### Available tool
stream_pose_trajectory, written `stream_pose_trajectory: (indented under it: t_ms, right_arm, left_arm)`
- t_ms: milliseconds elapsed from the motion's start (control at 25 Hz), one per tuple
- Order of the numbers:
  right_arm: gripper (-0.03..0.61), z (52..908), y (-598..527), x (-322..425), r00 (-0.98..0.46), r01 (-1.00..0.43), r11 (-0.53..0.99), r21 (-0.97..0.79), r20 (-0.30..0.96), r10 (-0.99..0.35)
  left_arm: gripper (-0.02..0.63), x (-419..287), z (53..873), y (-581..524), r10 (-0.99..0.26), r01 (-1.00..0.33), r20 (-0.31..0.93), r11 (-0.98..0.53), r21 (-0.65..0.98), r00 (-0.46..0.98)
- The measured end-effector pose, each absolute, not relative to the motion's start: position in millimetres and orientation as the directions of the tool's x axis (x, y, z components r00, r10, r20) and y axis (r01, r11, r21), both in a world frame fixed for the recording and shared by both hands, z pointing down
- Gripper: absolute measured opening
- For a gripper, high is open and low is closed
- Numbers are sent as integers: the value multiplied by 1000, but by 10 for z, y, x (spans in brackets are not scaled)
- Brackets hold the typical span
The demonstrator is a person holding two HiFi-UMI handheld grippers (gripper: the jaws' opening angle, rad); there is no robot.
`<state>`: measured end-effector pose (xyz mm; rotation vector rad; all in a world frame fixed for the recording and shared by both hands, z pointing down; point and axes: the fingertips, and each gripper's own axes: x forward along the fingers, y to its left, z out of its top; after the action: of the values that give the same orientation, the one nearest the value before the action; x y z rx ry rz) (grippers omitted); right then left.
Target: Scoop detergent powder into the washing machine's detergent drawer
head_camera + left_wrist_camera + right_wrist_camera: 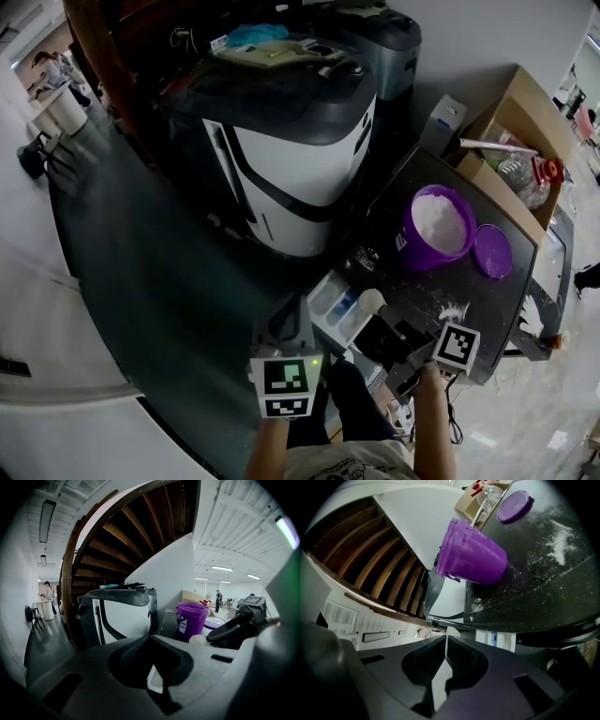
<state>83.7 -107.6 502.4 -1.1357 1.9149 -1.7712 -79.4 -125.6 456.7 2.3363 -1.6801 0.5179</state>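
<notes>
We see a round purple plastic tub (437,228) standing upright on the dark bench (412,292), filled nearly to the rim with white detergent powder (439,221). Its flat purple lid (493,250) lies on the bench just beside it, and some powder is scattered over the dark top. Below the bench's front edge, the white plastic detergent drawer (336,307) is pulled out. It has a blue part in one compartment, and we cannot tell whether any powder lies in it.

The right tool (379,319) has its jaws pressed together on the thin handle of a small white plastic scoop (372,300). The scoop's bowl hangs over the drawer's right end, and what it carries we cannot make out. The left tool (150,637) has its jaws closed on each other with nothing between them. It is held just left of the drawer, apart from it.
</notes>
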Motion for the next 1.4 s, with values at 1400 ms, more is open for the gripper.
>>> stream_pose_trajectory:
  t_ms: [1400]
  right_arm:
    - [21,5893,-902,735,-457,-795,-29,-606,629,-629]
  left_arm:
    - [2,-880,5013,-1120,-828,-943,481,-332,-4,289]
